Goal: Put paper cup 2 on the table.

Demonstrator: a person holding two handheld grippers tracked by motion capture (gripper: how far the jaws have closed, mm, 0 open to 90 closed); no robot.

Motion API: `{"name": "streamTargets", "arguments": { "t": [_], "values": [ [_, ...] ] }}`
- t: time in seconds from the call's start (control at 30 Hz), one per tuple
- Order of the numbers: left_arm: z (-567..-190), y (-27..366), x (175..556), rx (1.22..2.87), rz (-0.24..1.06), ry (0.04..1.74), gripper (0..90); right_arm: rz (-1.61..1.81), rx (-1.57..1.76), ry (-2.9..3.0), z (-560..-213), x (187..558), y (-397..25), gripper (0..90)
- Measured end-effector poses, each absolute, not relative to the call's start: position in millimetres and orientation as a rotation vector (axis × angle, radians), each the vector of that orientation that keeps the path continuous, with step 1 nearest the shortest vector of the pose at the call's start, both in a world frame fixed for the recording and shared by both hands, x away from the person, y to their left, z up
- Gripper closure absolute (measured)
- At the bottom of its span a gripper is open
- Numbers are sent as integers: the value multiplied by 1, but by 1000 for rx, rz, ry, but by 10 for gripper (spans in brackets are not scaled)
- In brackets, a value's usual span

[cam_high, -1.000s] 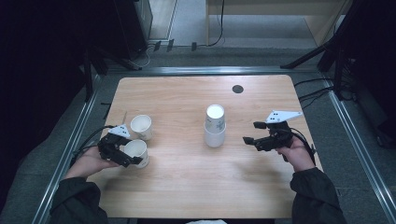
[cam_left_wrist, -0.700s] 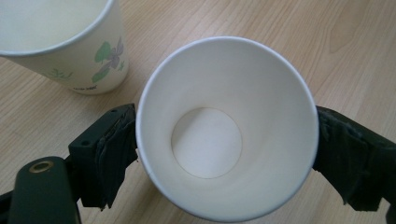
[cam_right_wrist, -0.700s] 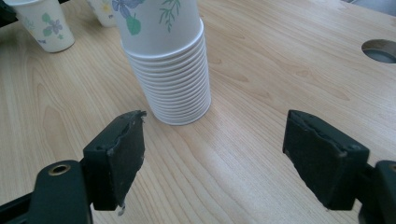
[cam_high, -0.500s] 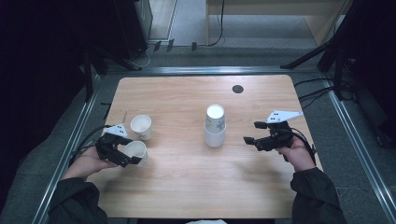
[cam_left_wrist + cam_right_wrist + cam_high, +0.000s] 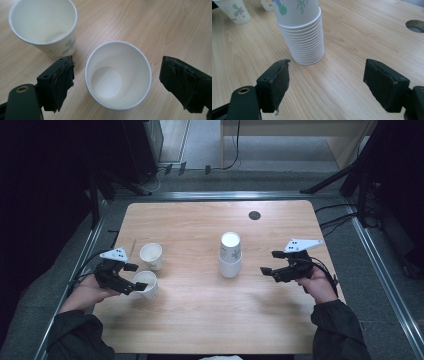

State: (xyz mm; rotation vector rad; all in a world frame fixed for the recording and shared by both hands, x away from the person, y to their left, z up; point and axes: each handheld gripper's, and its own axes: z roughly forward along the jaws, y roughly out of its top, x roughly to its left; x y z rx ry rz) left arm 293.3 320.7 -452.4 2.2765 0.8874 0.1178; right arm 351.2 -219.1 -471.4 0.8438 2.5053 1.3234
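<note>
The left gripper (image 5: pixel 131 277) is sitting at the near left of the tabletop (image 5: pixel 200 320), fingers (image 5: pixel 58 82) spread wide around an upright paper cup (image 5: pixel 146 284). In the left gripper view that cup (image 5: pixel 118 75) is standing mouth-up between the two pads, with a gap showing on each side, so nothing is touching it. It is empty (the round bottom is showing clean white).

Just beyond it a second cup (image 5: pixel 151 256) is standing upright too, floral print on its side, close to the first but apart from it. In the left gripper view this second cup (image 5: pixel 45 27) is crowding the far side of the left finger, and that is the one thing standing close to the grip.

Over in the middle, a stack (image 5: pixel 230 255) of nested cups is standing upside down, bottom facing up. The right gripper (image 5: pixel 272 263) is hovering to the right of it, fingers (image 5: pixel 275 83) wide open and holding nothing. In the right gripper view the stack (image 5: pixel 303 35) is rising ahead and a little to the left of the opening, ribbed rims piled up from the wood, with bare tabletop lying between the pads.

A dark round hole (image 5: pixel 254 215) is sitting in the tabletop near the far edge, well apart from everything. Cables are trailing on the floor beyond the tabletop.
</note>
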Motion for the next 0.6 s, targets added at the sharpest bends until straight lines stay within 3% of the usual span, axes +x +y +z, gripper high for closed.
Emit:
{"name": "streamTargets", "arguments": {
  "t": [0.2,0.6],
  "values": [
    [-439,318,295,2214,147,912,127,1316,840,2515,-472,350,-218,214],
    [-428,276,306,2250,183,902,129,1282,817,2543,-475,345,-213,214]
  ]
}}
